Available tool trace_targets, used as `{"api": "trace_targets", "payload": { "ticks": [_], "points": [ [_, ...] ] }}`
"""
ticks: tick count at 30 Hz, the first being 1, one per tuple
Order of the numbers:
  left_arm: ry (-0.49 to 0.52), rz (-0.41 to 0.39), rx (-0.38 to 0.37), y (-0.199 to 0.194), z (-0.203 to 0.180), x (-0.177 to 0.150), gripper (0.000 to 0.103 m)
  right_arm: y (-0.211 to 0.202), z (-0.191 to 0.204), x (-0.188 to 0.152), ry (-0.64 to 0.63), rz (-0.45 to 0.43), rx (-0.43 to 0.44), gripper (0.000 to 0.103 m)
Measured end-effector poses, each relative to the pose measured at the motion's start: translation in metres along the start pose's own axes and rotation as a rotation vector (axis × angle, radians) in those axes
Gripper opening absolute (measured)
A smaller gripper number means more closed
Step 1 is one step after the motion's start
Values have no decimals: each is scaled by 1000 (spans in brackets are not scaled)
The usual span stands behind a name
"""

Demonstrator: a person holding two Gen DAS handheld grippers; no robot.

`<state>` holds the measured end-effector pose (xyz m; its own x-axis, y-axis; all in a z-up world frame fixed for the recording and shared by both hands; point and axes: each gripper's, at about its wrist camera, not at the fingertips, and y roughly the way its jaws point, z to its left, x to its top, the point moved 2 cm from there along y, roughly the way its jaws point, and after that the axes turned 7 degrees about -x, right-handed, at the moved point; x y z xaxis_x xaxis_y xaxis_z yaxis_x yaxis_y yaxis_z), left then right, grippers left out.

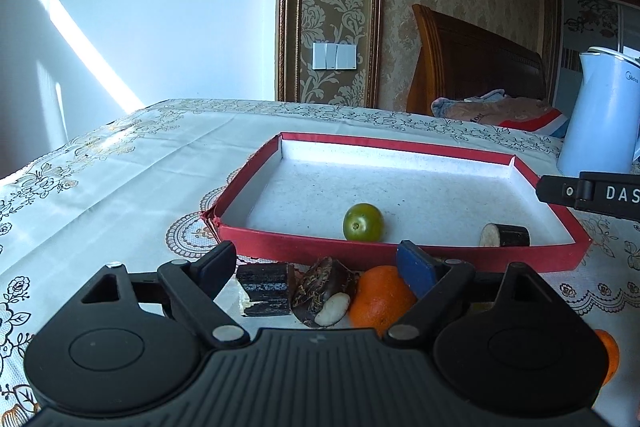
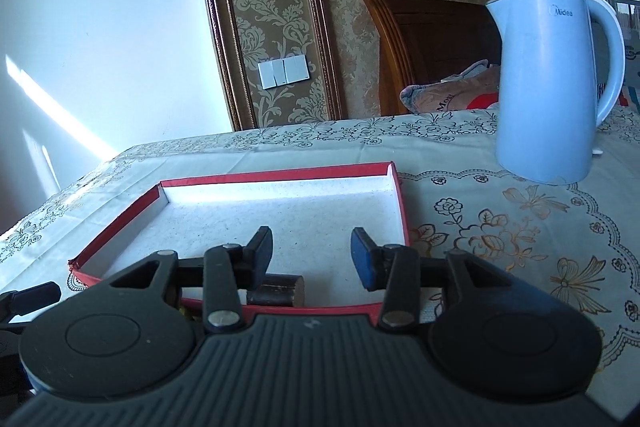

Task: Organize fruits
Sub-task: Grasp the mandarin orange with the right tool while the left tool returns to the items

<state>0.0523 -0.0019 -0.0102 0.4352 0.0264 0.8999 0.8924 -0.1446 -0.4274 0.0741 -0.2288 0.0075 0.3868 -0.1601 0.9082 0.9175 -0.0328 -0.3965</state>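
The red tray [image 1: 400,251] sits mid-frame in the left wrist view and already holds a green fruit [image 1: 363,222] near its front wall and a dark cut piece [image 1: 505,235] at its lower right corner. Just in front of the tray, on the bench [image 1: 120,163], lie another dark piece [image 1: 266,287], a brown pod with a pale seed [image 1: 324,289] and an orange [image 1: 380,297], packed close together, some touching. A second orange [image 1: 608,351] shows at the right edge.

The left tool [image 1: 320,263] is wide open, empty, its jaws straddling those three. The right tool [image 2: 312,251] is part open over the tray, nothing between its jaws; the dark piece [image 2: 276,290] lies just below its left pad, apart from it.

Risks, as I judge them: closing the left tool now could catch two items at once, or nudge the orange so that it rolls off toward the bench edge. The right tool, low over the tray, could clip the near wall on leaving and shift the light tray, sending the round green fruit rolling. The kettle [image 2: 556,83] at upper right stands well clear.
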Motion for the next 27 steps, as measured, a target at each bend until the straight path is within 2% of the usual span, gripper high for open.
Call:
{"api": "trace_targets", "payload": {
  "ticks": [2, 3, 6, 13, 17, 20, 27],
  "points": [
    [-20, 0, 0, 0, 4, 0, 88, -10, -11, -2, 30, -16, -5, 56],
    [-28, -1, 1, 0, 6, 1, 88, -14, -15, -2, 37, -23, -7, 56],
    [-41, -5, 1, 0, 8, 2, 88, -27, -28, -7, 44, -35, -9, 56],
    [-63, -17, 9, -1, 13, 3, 88, -55, -48, -37, 17, 23, 28, 56],
    [-64, -12, 12, 0, 13, 3, 88, -74, -44, -49, -38, 52, 88, 56],
    [-65, -14, 13, -1, 13, 3, 88, -80, -32, -58, -128, 77, 137, 56],
    [-86, -10, 20, -1, 17, 2, 88, -78, -18, -63, -201, 122, 167, 56]
  ]
}}
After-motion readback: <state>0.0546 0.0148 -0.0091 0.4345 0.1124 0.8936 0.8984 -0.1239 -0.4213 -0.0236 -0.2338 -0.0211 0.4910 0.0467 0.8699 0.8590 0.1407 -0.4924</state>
